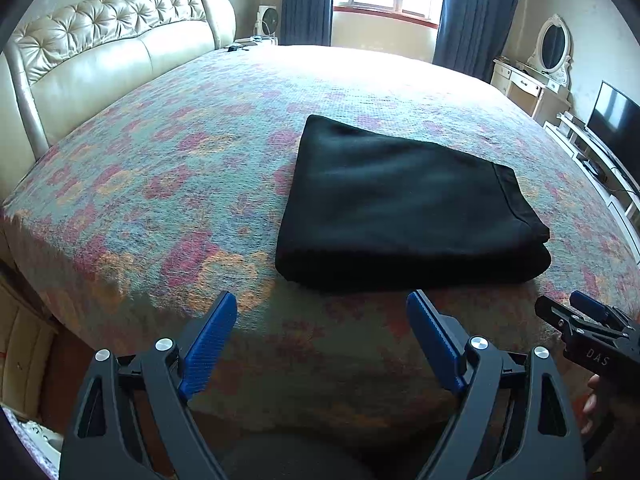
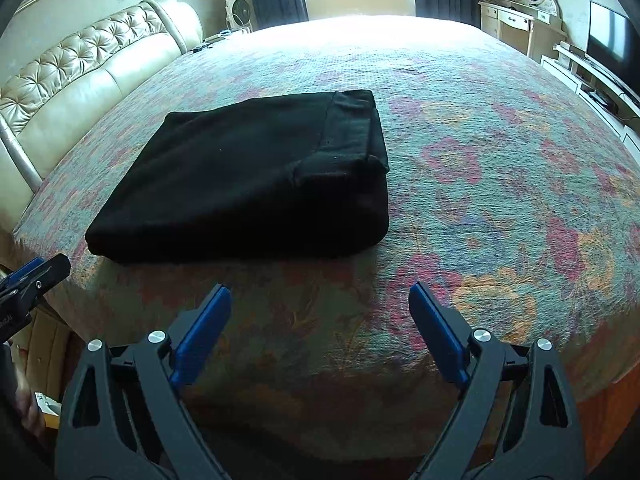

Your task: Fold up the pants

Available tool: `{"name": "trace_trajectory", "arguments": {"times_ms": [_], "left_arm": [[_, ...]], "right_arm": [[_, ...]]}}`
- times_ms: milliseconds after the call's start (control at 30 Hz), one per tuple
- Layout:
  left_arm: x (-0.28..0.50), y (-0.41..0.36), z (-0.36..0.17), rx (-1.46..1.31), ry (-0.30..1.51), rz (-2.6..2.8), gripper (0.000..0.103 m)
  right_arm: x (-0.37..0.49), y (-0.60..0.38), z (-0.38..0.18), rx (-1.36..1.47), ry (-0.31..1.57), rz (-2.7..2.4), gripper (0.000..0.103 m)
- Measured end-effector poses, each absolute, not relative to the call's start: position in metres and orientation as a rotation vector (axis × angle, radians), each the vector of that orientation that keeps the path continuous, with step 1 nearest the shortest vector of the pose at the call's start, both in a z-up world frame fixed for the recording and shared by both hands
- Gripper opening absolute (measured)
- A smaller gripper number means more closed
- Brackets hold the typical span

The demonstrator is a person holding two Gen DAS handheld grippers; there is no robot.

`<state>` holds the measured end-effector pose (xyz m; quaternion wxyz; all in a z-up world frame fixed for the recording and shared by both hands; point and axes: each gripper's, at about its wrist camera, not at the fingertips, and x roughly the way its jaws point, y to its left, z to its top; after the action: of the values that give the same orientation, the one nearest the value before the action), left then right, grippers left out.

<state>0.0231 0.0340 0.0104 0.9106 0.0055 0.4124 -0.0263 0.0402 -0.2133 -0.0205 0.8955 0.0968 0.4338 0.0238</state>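
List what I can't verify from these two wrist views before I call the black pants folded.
- Layers inside the folded black pants: both views show only the top face and near edges; dark fabric swallows the creases.
- Underside against the floral bedspread: hidden by the bundle itself.
- Right gripper in the left wrist view: cut off by the right edge; its own view shows its jaws open.
- Left gripper: open and empty.

Black pants (image 1: pixel 404 204) — floral teal-pink bedspread (image 1: pixel 180 168), blue fingers (image 1: pixel 208 344).
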Motion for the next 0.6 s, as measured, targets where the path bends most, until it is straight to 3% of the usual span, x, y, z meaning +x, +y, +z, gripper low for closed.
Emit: {"name": "trace_trajectory", "arguments": {"times_ms": [600], "left_arm": [[0.029, 0.022, 0.023, 0.130, 0.788, -0.036, 0.086]], "right_arm": [[0.041, -0.209, -0.027, 0.209, 0.930, 0.073, 0.090]]}}
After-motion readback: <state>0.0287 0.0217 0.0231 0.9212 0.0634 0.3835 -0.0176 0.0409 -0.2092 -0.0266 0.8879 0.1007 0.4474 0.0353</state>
